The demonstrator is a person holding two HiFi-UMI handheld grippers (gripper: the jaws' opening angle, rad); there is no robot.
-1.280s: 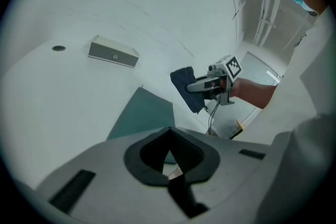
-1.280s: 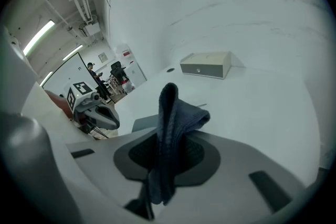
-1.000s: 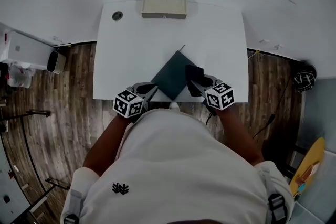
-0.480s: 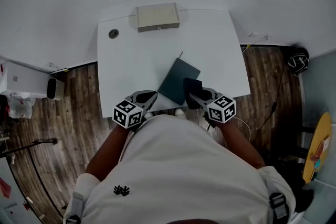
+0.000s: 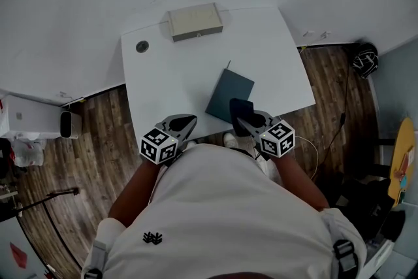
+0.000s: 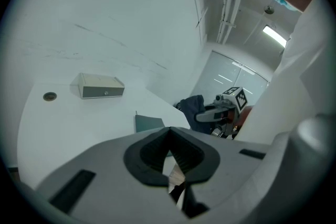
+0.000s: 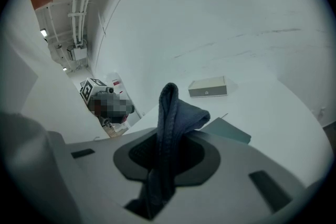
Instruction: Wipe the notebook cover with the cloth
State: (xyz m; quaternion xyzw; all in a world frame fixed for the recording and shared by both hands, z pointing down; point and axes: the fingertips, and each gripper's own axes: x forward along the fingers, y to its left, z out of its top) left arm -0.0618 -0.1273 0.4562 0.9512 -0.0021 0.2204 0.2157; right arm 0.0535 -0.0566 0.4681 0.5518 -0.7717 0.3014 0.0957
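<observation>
A dark teal notebook (image 5: 230,95) lies closed and turned askew on the white table (image 5: 176,68), near its front edge. It also shows in the left gripper view, the notebook (image 6: 148,123), and in the right gripper view, the notebook (image 7: 229,130). My right gripper (image 5: 240,114) is shut on a dark blue cloth (image 5: 240,109), which hangs just off the notebook's near corner; the cloth (image 7: 171,128) stands up between the jaws. My left gripper (image 5: 184,123) is shut with nothing in it, at the table's front edge left of the notebook.
A beige box (image 5: 194,21) sits at the table's far edge, with a round cable hole (image 5: 142,46) to its left. Wood floor surrounds the table. A white unit (image 5: 29,118) stands on the left, a dark round object (image 5: 365,59) on the right.
Both grippers have stayed near the table's front edge. The head view has shifted, so the table and notebook appear further up and turned.
</observation>
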